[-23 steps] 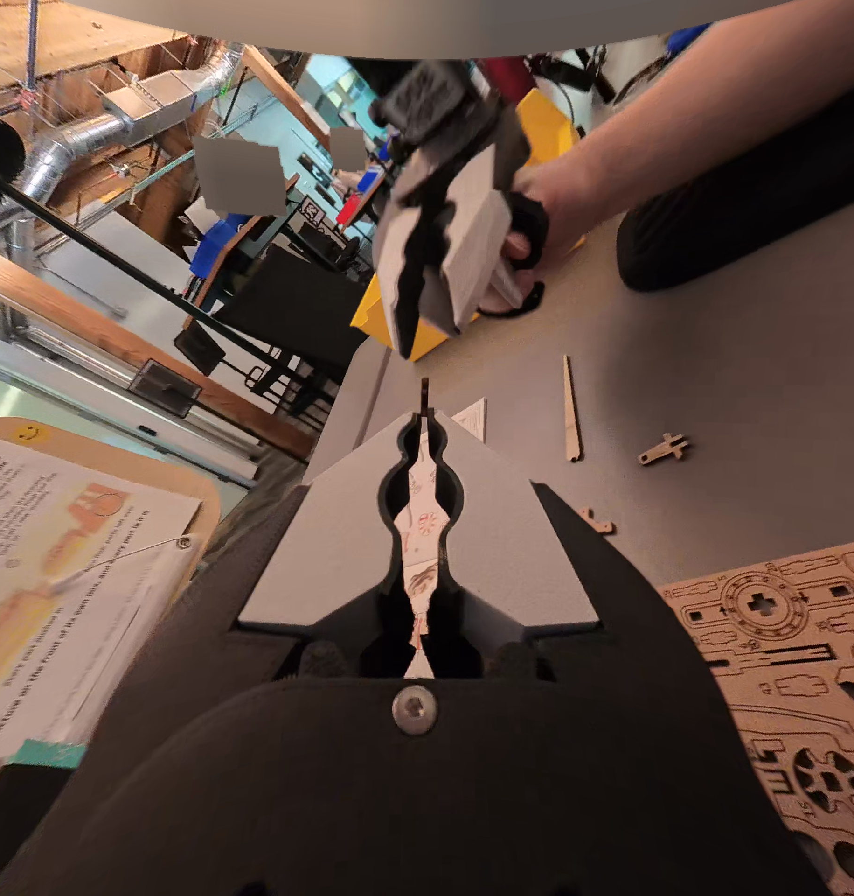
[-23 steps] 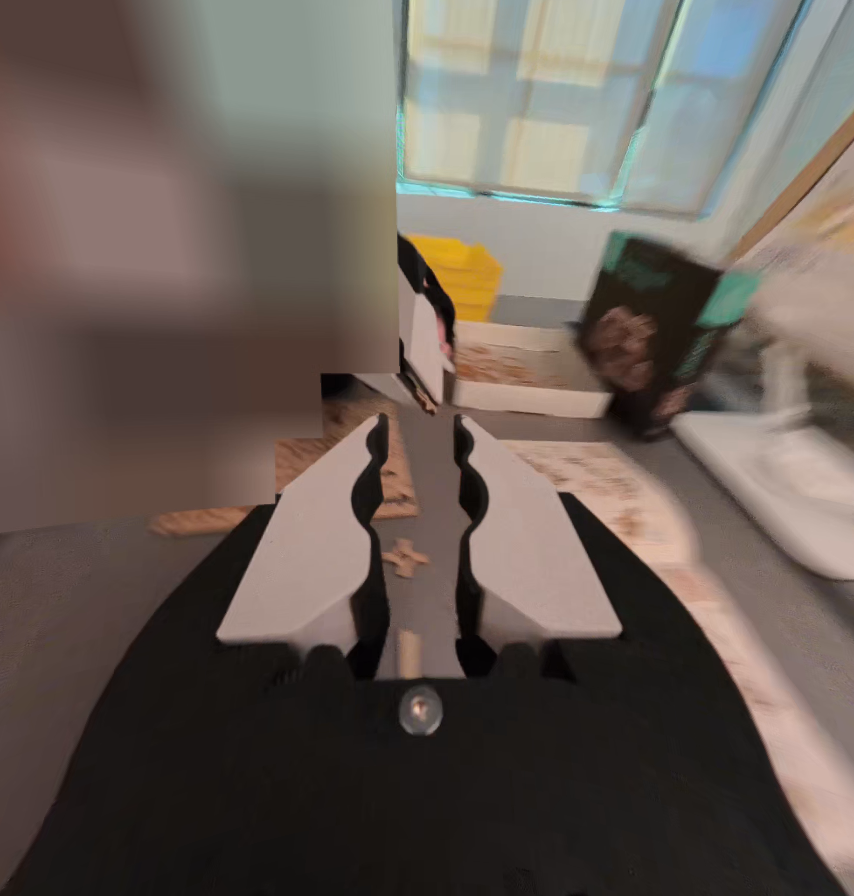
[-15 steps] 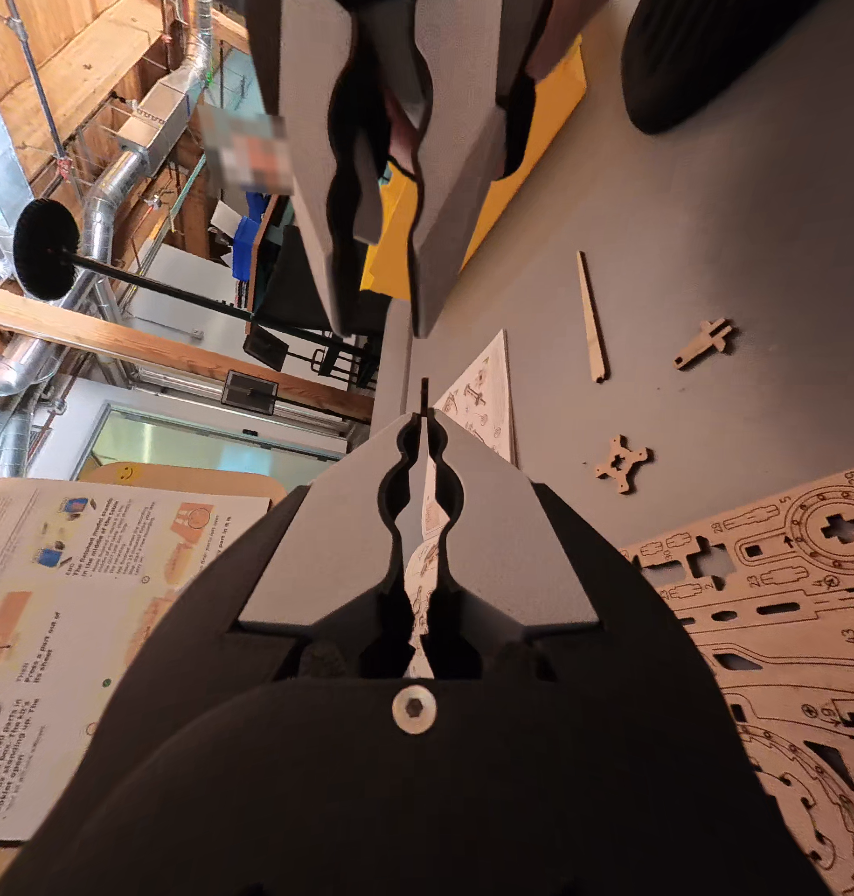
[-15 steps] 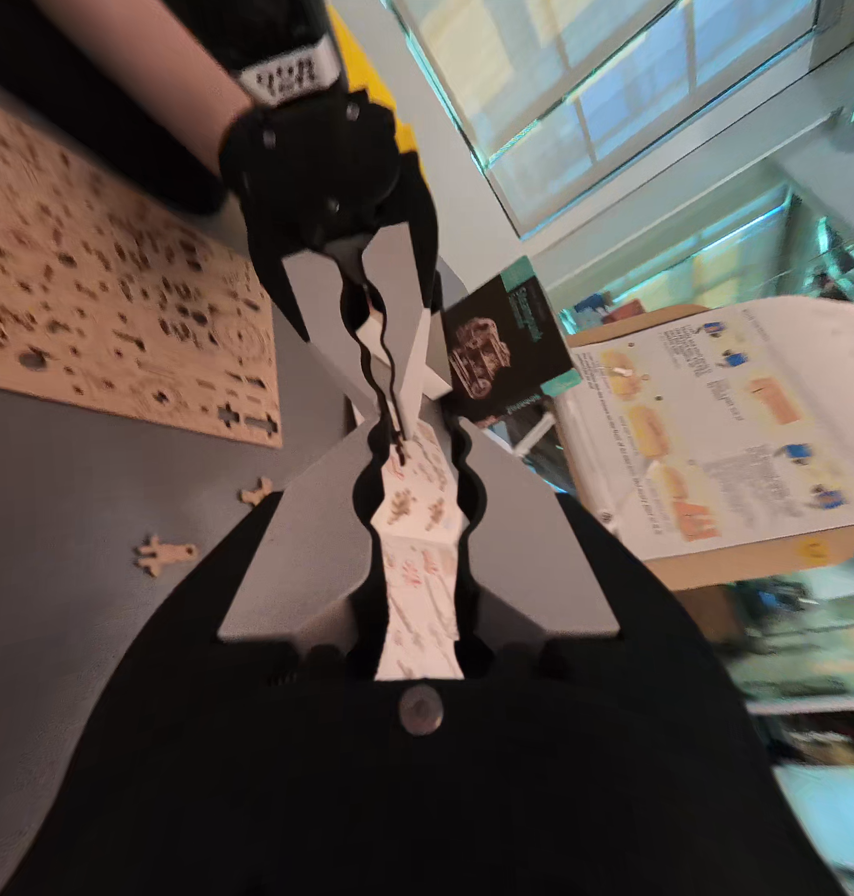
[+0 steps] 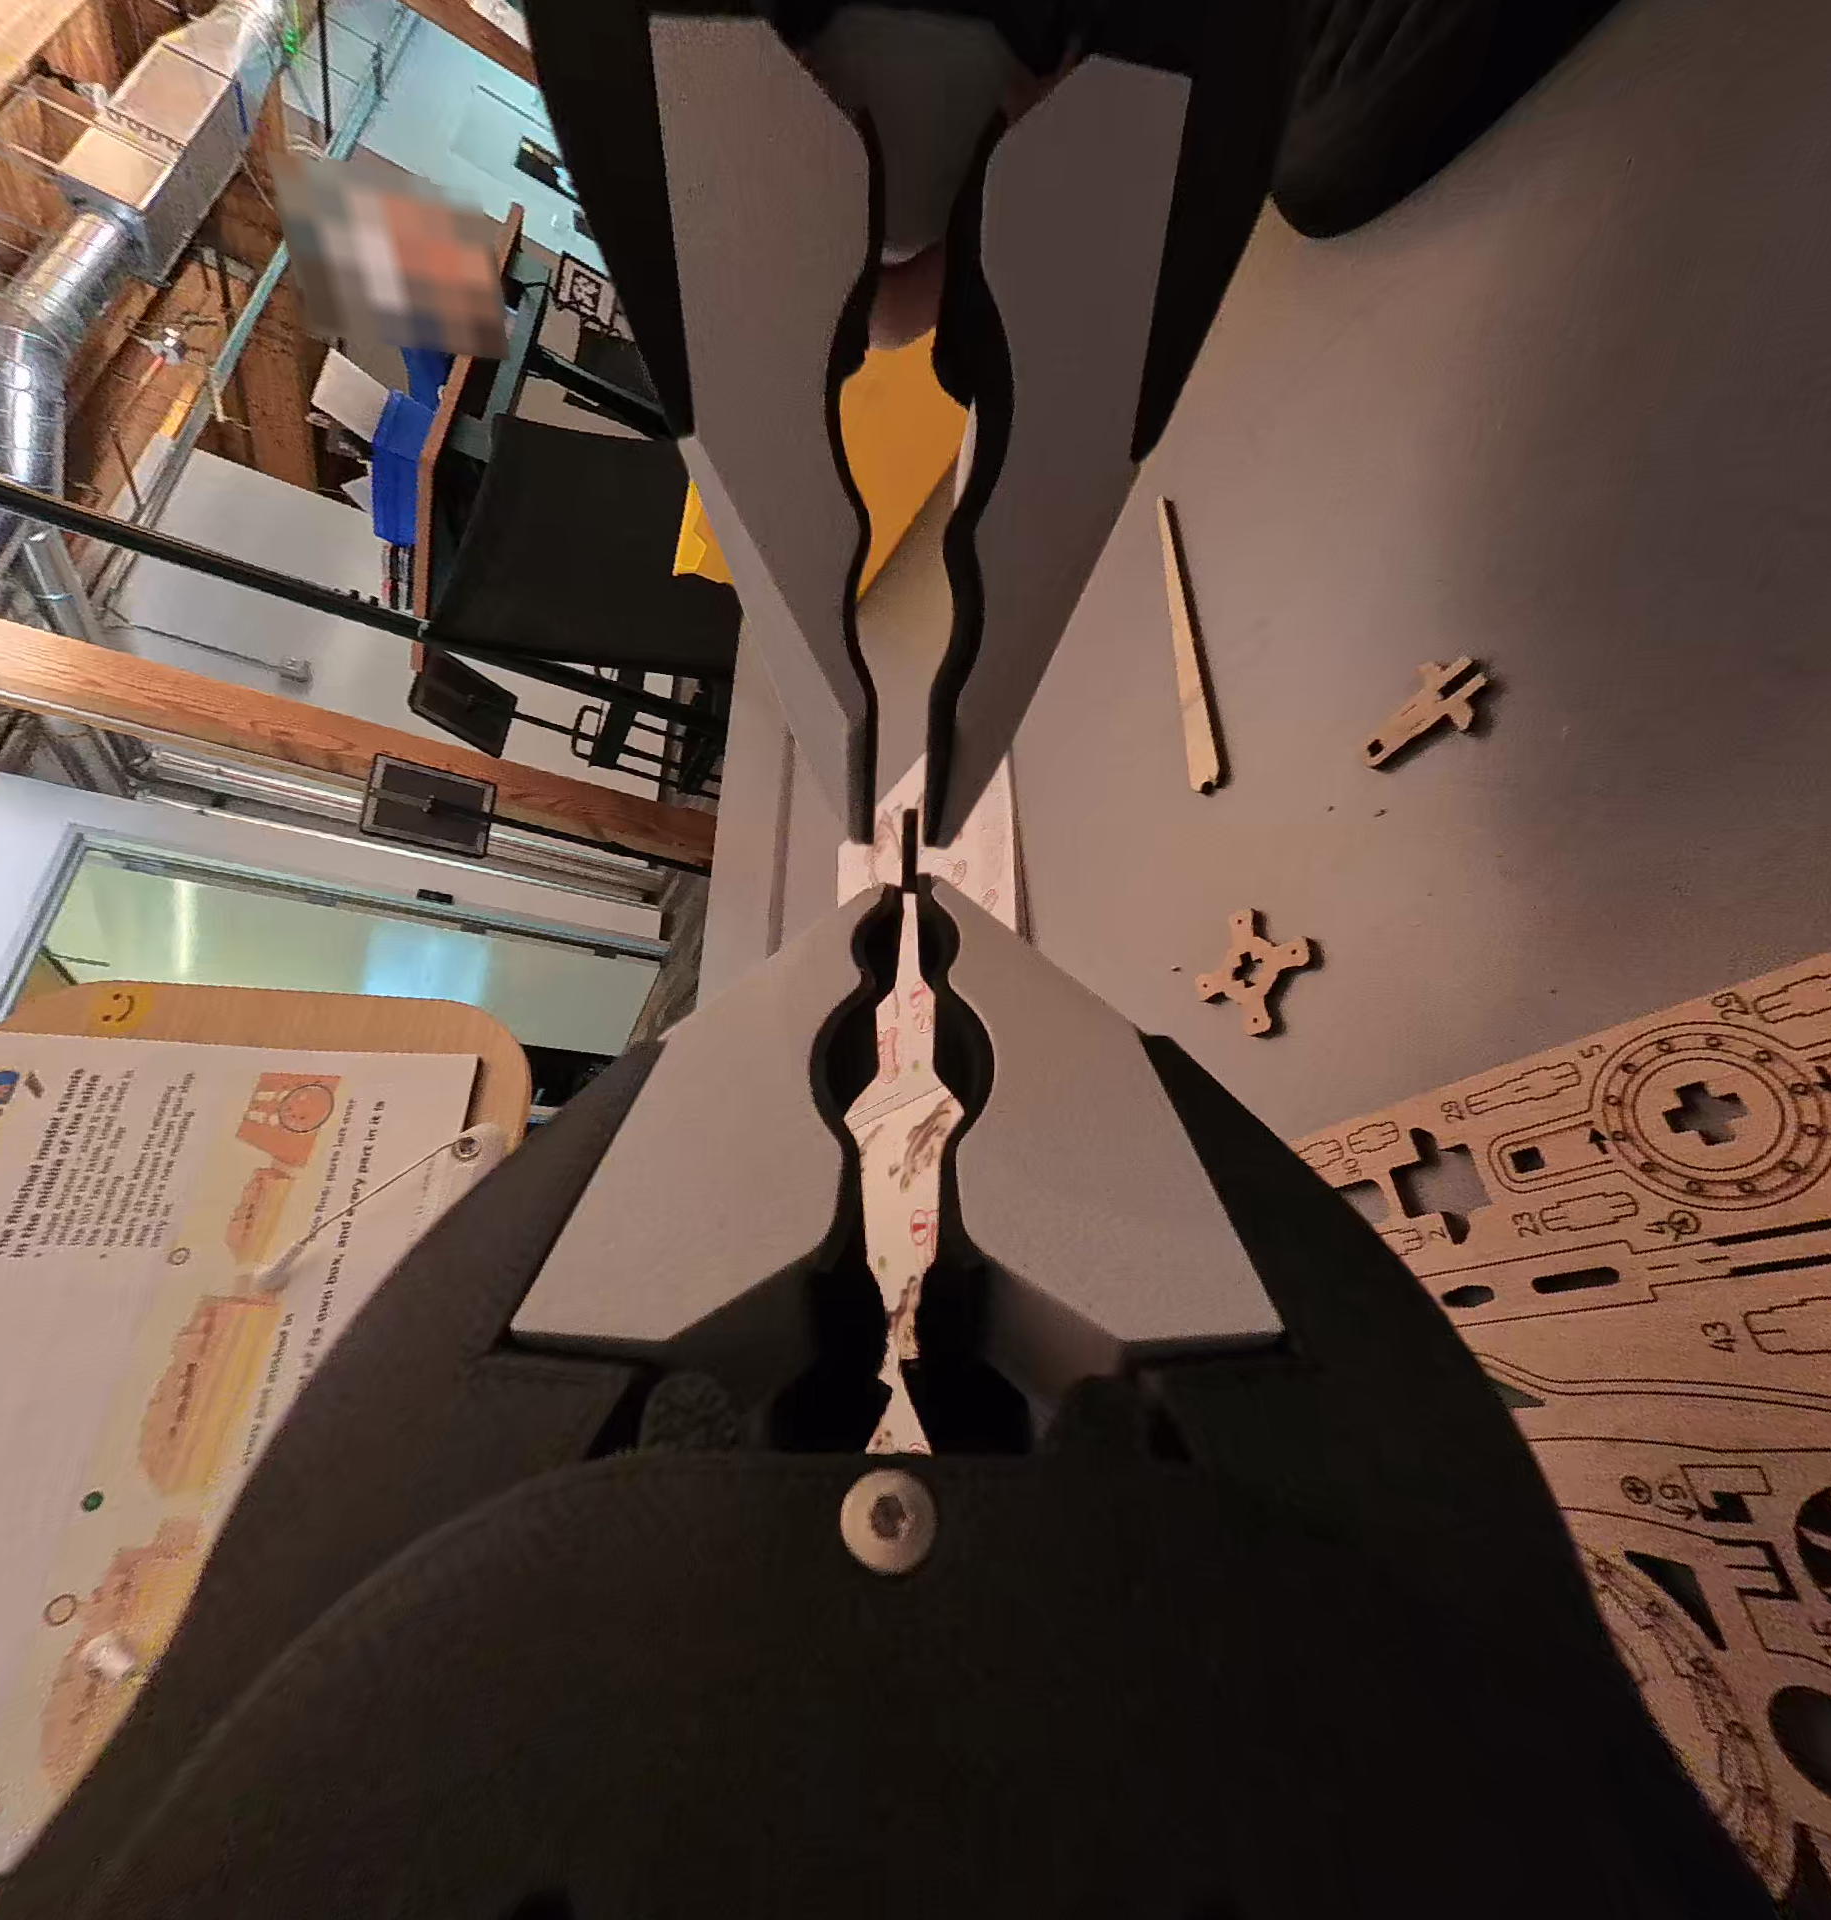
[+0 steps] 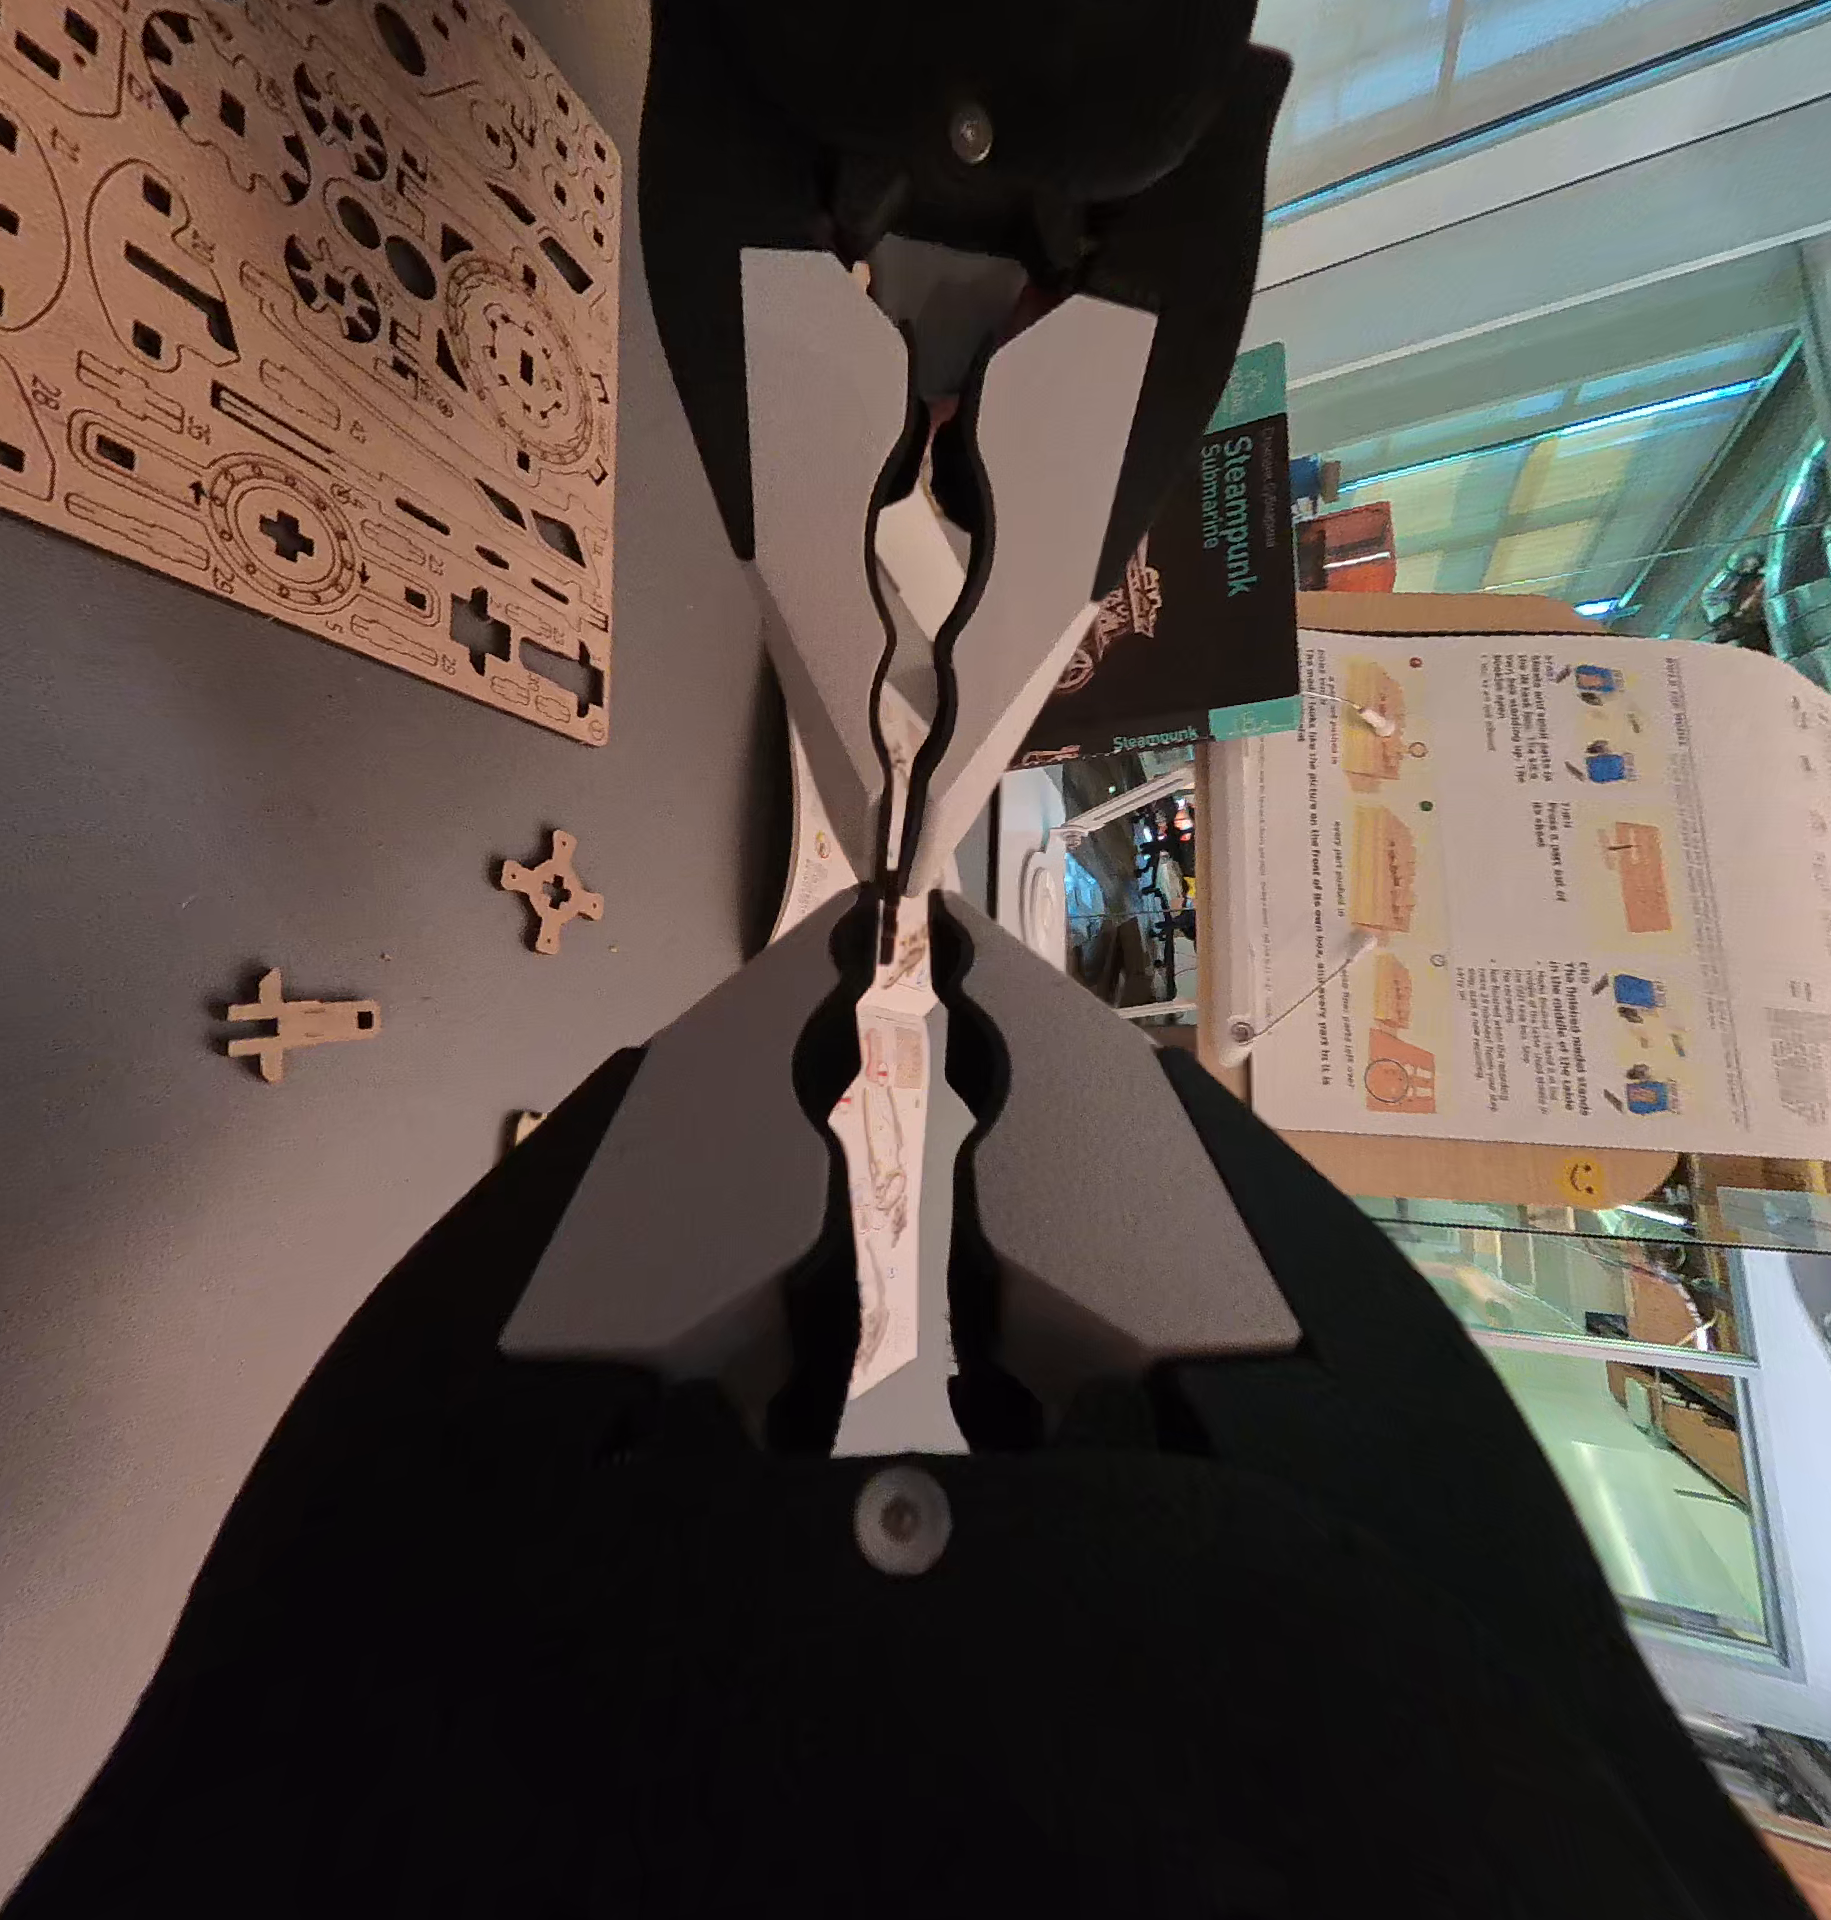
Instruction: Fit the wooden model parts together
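Observation:
My left gripper (image 5: 909, 891) is shut on a thin dark wooden part (image 5: 909, 857), seen edge-on, whose end sticks out past the fingertips. My right gripper (image 5: 900, 826) comes in from the top of the left wrist view, tip to tip with the left one. It is open by a narrow gap, and the part's end stands between its tips. In the right wrist view, my right gripper (image 6: 906, 914) has the part (image 6: 887, 930) close to its left fingertip, and the left gripper (image 6: 903, 878) faces it from above. Both are held above the grey table.
On the table lie a cross-shaped piece (image 5: 1254, 971), a small winged piece (image 5: 1425, 712), a wooden stick (image 5: 1191, 644), a laser-cut wooden sheet (image 5: 1669, 1195) and a printed booklet (image 5: 911, 1143). A dark box (image 6: 1233, 582) and a clipboard with an instruction sheet (image 6: 1565, 883) stand behind. The grippers are tip to tip, or close to it.
My right gripper has swung in from farther off and now meets the left gripper tip to tip, around the part's end. The left gripper stays shut on the part.

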A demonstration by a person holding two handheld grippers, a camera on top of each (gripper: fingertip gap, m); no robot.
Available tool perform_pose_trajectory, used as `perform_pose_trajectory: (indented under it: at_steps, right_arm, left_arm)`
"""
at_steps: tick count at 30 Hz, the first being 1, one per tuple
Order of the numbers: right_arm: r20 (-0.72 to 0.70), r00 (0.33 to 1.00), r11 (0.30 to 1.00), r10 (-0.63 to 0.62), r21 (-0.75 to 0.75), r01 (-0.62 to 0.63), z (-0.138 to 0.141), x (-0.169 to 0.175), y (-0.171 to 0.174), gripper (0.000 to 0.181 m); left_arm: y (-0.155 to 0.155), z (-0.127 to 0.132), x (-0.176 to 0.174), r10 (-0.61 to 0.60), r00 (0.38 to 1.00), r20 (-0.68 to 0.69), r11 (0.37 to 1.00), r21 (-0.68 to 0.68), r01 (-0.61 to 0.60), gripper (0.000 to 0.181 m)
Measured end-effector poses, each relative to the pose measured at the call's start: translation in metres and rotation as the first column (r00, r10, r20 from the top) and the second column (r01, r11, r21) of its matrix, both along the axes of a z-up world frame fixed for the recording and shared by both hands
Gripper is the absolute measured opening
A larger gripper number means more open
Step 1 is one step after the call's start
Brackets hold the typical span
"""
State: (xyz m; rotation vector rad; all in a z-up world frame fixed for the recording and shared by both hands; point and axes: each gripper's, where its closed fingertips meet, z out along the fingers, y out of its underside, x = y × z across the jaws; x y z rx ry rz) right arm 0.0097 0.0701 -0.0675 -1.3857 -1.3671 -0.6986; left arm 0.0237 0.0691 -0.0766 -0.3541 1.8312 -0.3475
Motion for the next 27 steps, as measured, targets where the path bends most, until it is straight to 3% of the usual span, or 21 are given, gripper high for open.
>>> perform_pose_trajectory:
  at_steps: [1, 10, 14, 16, 17, 19, 21, 24, 27]
  right_arm:
    - [-0.007, 1.0, 1.0, -0.004, -0.013, 0.004, -0.001, 0.0, 0.0, 0.007]
    - [-0.077, 0.996, 0.995, -0.048, -0.092, 0.041, -0.007, 0.002, 0.004, 0.001]
    - [-0.308, 0.941, 0.96, -0.138, -0.274, 0.051, -0.015, 0.008, 0.009, 0.0]
    - [-0.502, 0.812, 0.886, -0.299, -0.463, 0.04, -0.023, 0.015, 0.015, 0.0]
    - [-0.579, 0.716, 0.821, -0.39, -0.57, -0.014, -0.028, 0.013, 0.015, 0.0]
    - [-0.653, 0.515, 0.713, -0.555, -0.692, -0.109, -0.034, 0.012, 0.015, 0.0]
    - [-0.633, 0.372, 0.613, -0.679, -0.768, -0.186, -0.041, 0.009, 0.012, 0.0]
    - [-0.572, 0.149, 0.51, -0.806, -0.8, -0.316, -0.047, 0.003, 0.007, 0.0]
    - [-0.495, 0.027, 0.454, -0.868, -0.816, -0.358, -0.061, 0.01, 0.001, 0.0]
  left_arm:
    - [-0.001, -0.001, 0.0, -0.004, 1.0, -0.007, 1.0, -0.011, 0.003, 0.0]
    - [-0.002, -0.004, 0.0, -0.01, 0.999, -0.036, 0.998, -0.067, 0.007, 0.0]
    - [0.005, -0.015, -0.001, -0.026, 0.986, -0.166, 0.956, -0.292, -0.024, 0.01]
    - [0.009, -0.033, -0.005, -0.073, 0.946, -0.316, 0.9, -0.429, -0.074, 0.017]
    - [0.012, -0.038, -0.006, -0.087, 0.926, -0.366, 0.869, -0.483, -0.109, 0.029]
    - [0.01, -0.045, -0.01, -0.151, 0.893, -0.425, 0.816, -0.563, -0.13, 0.026]
    - [0.004, -0.052, -0.015, -0.2, 0.862, -0.465, 0.8, -0.586, -0.13, 0.024]
    - [0.003, -0.072, -0.022, -0.183, 0.808, -0.559, 0.84, -0.517, -0.168, 0.022]
    - [0.0, -0.08, -0.019, -0.159, 0.796, -0.584, 0.852, -0.489, -0.188, 0.015]
